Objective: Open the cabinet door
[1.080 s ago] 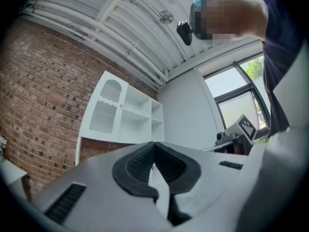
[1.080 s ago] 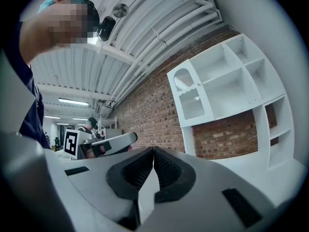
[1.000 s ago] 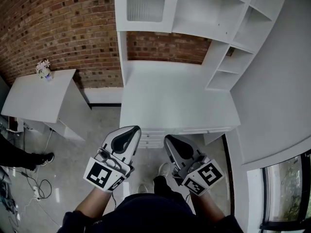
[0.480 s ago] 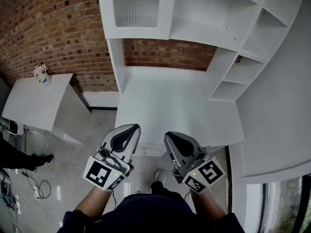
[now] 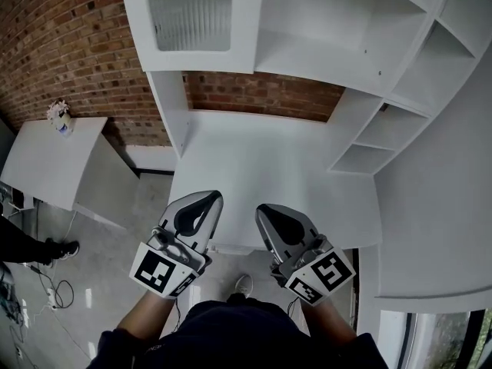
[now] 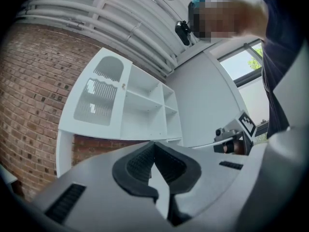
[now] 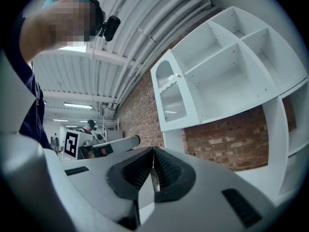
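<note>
Cabinet door [image 5: 192,14] is shut but nearer than a second ago. Left claw [image 5: 208,197] and right claw [image 5: 264,208] are closed, empty, now over the surface [image 5: 269,156] edge. Approach only, no contact.

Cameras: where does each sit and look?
Head view: on the head, steeply down at the white desk; forearms, left gripper, right gripper show.
Left gripper view: on that gripper, along its shut jaws up at the cabinet door; right gripper shows.
Right gripper view: on that gripper, facing the same door; left gripper shows.
All three share that door.
</note>
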{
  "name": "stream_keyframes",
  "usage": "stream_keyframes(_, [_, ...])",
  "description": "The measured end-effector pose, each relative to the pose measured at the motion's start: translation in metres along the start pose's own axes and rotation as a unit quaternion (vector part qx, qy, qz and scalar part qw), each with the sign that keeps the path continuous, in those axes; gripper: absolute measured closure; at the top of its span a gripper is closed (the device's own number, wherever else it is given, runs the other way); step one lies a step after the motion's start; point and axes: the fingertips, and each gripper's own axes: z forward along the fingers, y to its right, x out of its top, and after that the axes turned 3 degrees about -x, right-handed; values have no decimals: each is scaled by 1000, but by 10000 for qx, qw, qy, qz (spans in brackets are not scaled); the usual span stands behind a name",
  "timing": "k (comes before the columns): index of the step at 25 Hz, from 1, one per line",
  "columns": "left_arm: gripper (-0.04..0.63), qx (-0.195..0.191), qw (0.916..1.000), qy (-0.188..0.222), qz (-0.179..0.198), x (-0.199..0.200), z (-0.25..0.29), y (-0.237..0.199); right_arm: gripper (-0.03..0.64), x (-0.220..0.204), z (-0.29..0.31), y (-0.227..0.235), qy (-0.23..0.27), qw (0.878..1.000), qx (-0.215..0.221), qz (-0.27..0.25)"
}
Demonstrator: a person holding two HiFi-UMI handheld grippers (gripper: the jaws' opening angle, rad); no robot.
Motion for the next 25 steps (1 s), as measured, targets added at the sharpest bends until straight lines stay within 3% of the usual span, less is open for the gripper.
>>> stream_keyframes(13, [588, -67, 9998, -69, 157, -5, 46, -31, 591, 8, 30, 46, 58, 10000, -43, 0])
stream_keyframes(25, [588, -715, 9955, 229, 584, 35, 68, -78, 591, 47, 74, 49, 515, 9958, -687, -304])
